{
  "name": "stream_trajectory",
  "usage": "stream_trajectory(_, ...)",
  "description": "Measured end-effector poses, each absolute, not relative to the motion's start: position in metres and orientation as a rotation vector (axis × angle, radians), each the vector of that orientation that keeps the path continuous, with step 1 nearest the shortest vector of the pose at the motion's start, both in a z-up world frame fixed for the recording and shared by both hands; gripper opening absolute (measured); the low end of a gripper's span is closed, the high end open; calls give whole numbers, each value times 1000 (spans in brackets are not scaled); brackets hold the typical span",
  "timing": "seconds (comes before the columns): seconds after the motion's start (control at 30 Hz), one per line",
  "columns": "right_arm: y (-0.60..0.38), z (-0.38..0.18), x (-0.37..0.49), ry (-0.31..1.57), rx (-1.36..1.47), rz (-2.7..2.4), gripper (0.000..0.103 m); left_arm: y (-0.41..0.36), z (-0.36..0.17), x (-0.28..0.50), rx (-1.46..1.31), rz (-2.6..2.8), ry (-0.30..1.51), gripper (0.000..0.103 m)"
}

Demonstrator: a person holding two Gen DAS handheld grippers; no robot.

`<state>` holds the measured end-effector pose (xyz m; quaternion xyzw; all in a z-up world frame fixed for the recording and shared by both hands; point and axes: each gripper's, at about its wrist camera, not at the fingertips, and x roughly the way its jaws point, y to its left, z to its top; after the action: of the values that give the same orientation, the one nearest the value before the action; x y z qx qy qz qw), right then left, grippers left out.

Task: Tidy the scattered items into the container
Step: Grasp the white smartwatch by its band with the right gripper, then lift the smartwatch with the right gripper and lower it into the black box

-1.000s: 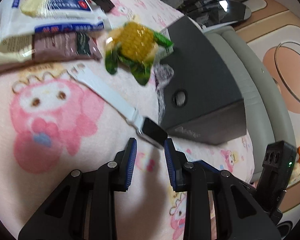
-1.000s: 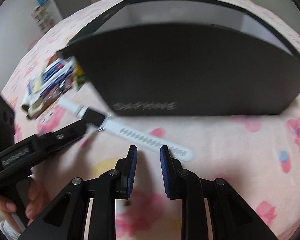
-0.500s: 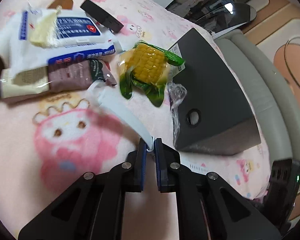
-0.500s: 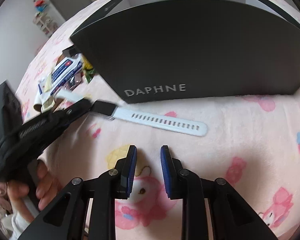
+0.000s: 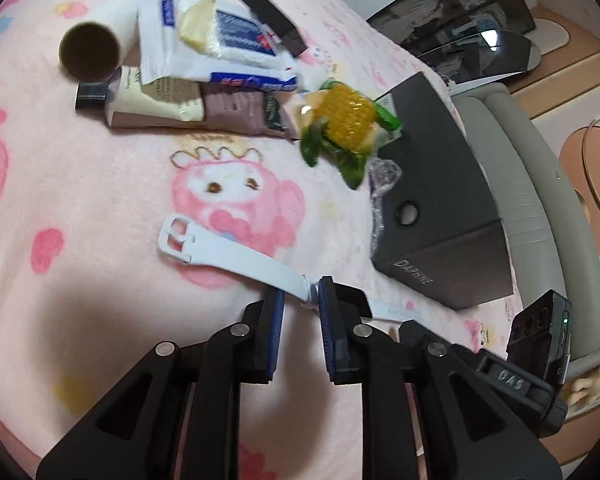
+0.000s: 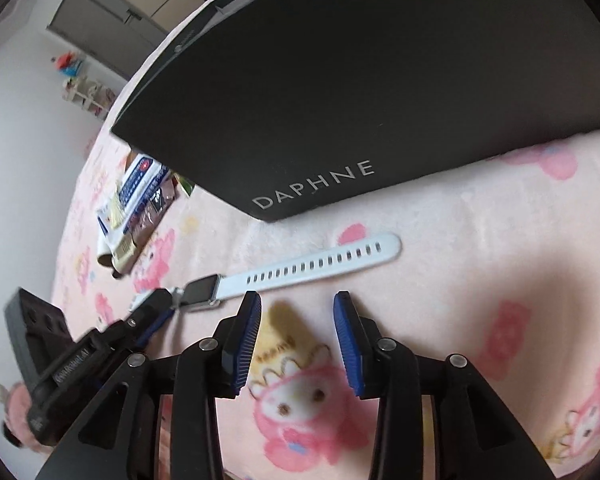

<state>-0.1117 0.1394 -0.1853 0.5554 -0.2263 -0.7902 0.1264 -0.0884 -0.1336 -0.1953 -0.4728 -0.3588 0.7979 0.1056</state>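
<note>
**Risk.** The watch [image 6: 204,294] lies flat on the pink blanket [image 5: 100,200], lower centre of both views, just in front of the black box [image 6: 360,92] marked DAPHNE. The left gripper [image 5: 300,304] straddles the strap right at its joint with the watch body. Its jaws have just been opening slightly; strap is between them, but in the left view the pads appear to stand off it w/ a gap each side, so no firm pinch is judged. Lifting from here would prob. drop the watch or let it swing and slip, since the grip point is a thin, flexible strap end. Blanket is soft; pushing down could bury the strap.

**Watch, appearance.** White rubbery strap, buckle end [image 5: 176,238] at centre left of left view, perforated end [image 6: 340,258] at centre right of right view; dark rectangular face, metal edge.

**Right gripper** [image 6: 296,336]: jaws have just been opening, now spread, nothing between, hovering near the perforated strap.

**Surroundings.** Corn-print pack [image 5: 348,120], wipes pack [image 5: 224,48], tube [image 5: 148,104] and roll [image 5: 90,50] lie upper left, outside the box.
</note>
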Motion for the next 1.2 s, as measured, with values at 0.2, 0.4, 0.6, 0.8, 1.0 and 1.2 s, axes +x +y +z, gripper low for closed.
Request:
stream_trajectory(0.2, 124, -188, -125, -747, 1578, -2236, 34, -148, -193, -89, -1324, 2349, -1143, 32)
stream_trajectory(0.4, 109, -193, -133, -578, 1522, -2345, 28, -151, -193, -94, -1342, 2417, -1121, 17)
stream_trajectory(0.6, 106, -181, -119, -454, 1452, -2386, 8, -139, -183, -93, -1289, 2400, -1060, 7)
stream_trajectory(0.8, 114, -159, -94, -426, 1385, -2411, 5, -130, -172, -77, -1270, 2393, -1010, 7)
stream_trajectory(1.0, 115, -147, -72, -374, 1380, -2403, 5, -130, -173, -61, -1311, 2392, -1016, 8)
stream_trajectory(1.2, 128, -164, -73, -424, 1488, -2369, 9, -139, -179, -60, -1350, 2432, -1033, 10)
